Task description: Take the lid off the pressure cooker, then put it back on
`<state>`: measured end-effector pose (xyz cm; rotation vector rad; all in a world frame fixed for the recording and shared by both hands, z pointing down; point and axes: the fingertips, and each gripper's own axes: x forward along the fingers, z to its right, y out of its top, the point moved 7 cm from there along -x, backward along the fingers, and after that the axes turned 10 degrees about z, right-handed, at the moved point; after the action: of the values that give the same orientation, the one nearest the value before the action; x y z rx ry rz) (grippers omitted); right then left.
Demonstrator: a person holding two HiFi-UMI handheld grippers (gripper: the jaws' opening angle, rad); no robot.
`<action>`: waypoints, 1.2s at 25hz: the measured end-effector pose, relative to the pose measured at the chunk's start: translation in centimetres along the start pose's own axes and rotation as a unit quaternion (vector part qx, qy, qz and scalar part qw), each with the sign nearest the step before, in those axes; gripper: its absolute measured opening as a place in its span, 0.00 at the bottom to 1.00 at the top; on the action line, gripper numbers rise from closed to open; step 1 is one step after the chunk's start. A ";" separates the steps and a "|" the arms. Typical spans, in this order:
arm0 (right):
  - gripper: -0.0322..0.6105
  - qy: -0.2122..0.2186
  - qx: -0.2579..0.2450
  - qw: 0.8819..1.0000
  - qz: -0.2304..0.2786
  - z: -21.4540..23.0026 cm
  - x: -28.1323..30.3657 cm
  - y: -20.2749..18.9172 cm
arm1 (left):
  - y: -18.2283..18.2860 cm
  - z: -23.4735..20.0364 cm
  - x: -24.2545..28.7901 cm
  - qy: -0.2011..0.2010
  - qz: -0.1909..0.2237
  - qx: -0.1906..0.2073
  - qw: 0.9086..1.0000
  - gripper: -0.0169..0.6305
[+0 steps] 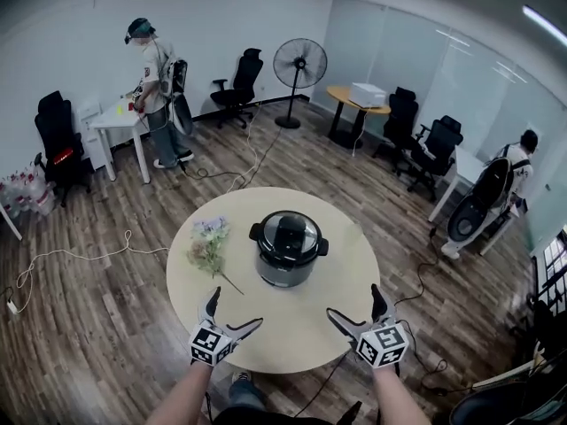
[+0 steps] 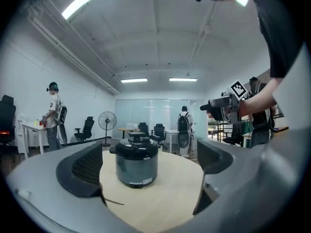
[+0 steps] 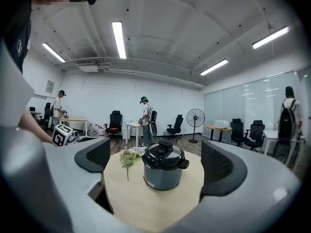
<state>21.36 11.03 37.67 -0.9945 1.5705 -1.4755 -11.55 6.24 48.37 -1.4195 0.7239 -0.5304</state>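
Pressure cooker (image 1: 289,259) at tabletop (image 1: 292,330) centre, lid (image 1: 289,234) on. Your left gripper (image 1: 236,308) and right gripper (image 1: 353,301) hover at tabletop's near edge, both released, empty. Approach step: next, reach in, grip the lid.

Bare table (image 1: 292,330) in front of the pressure cooker (image 1: 288,248), flowers (image 1: 208,244) on its left
The left gripper (image 1: 236,308) and the right gripper (image 1: 353,301) hover over the near edge with jaws apart and nothing in them, and the tabletop between them and the pressure cooker lies open. The flowers lie just beside the pressure cooker's left side, not touching it; its right side and top stand free
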 end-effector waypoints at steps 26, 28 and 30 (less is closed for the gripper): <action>0.95 0.117 -0.055 0.979 -0.159 7.3 29.1 -5.6 | -17.5 -11.7 20.1 -0.099 -0.170 -0.060 0.979 0.93; 0.95 0.157 -0.068 0.969 -0.177 7.7 31.2 -6.0 | -18.6 -11.7 20.8 -0.097 -0.188 -0.063 0.975 0.93; 0.94 0.195 -0.081 0.956 -0.202 7.9 33.1 -6.7 | -19.5 -11.9 21.5 -0.096 -0.203 -0.067 0.972 0.93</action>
<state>15.01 -22.60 43.56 -1.2289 1.8662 -1.9415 -3.72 -19.33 64.80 -1.7321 0.3148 -0.6569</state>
